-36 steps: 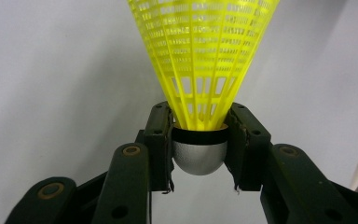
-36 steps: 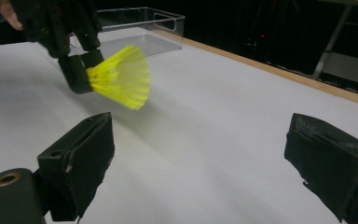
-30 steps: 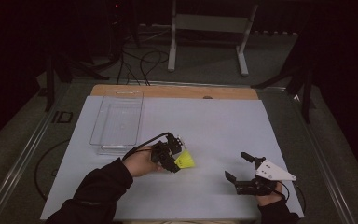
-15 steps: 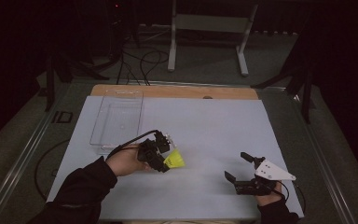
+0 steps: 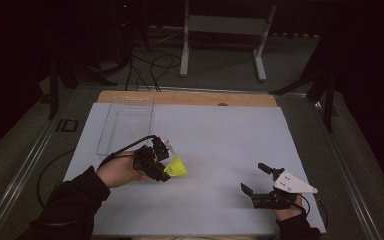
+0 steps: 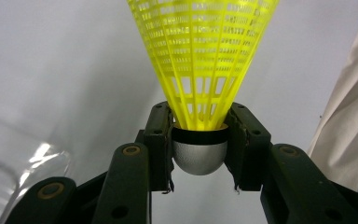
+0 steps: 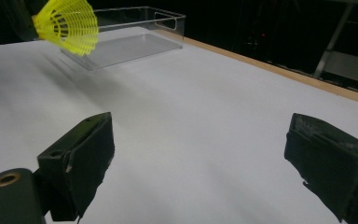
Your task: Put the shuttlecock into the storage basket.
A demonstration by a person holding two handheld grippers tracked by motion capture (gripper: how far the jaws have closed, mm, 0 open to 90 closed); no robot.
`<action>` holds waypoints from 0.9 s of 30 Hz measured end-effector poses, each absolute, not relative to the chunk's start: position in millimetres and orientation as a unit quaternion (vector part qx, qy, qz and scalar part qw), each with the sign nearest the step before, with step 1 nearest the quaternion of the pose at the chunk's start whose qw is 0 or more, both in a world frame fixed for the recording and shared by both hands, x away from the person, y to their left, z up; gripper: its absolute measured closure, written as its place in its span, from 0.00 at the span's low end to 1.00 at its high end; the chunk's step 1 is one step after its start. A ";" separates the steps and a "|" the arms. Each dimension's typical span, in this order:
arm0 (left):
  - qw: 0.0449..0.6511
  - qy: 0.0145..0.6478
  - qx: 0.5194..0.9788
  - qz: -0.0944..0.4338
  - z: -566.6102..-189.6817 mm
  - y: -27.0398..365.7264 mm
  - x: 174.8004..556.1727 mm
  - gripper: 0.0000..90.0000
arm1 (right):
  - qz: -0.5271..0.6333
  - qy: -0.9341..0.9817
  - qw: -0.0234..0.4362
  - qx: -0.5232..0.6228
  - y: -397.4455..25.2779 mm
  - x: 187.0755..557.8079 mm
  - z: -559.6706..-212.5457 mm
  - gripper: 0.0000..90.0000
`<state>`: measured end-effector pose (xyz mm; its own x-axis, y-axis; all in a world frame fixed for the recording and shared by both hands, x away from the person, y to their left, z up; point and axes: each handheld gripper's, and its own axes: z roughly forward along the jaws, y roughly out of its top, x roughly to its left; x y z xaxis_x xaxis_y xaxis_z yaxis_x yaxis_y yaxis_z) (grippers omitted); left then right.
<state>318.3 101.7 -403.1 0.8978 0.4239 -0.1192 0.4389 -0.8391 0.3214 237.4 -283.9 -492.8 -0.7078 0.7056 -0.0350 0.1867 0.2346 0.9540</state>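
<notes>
Left tool [image 6: 199,154] clamps a yellow shuttlecock [image 6: 204,56] by its cork; right tool [image 7: 200,168] gapes apart. No writing legible.

Yellow plastic mesh shuttlecock [image 6: 205,60], glossy clear tray [image 5: 126,125]

Left claw [image 5: 161,167] grips a yellow shuttlecock [image 5: 175,167]; right claw [image 5: 256,180] rests spread wide.
</notes>
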 end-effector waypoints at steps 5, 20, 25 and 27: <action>0.178 0.228 0.957 -0.013 -394.0 112.5 317.2 0.72 | 0.544 0.748 0.238 0.298 -283.6 237.1 -492.7 0.09; 0.191 0.257 0.947 0.014 -368.4 147.1 318.6 0.72 | 0.544 0.745 0.241 0.301 -285.7 237.5 -492.3 0.12; 0.198 0.271 0.942 0.028 -355.2 160.3 321.4 0.72 | 0.542 0.747 0.242 0.301 -285.4 237.8 -492.5 0.12; 0.199 0.273 0.940 0.035 -349.0 165.8 322.7 0.72 | 0.543 0.746 0.242 0.300 -285.6 237.9 -492.6 0.12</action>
<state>322.7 165.8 -349.0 0.8479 0.5284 -0.0424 0.5004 -0.7714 0.3931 237.9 -285.6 -492.6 -0.7027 0.7106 -0.0347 0.1859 0.2305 0.9551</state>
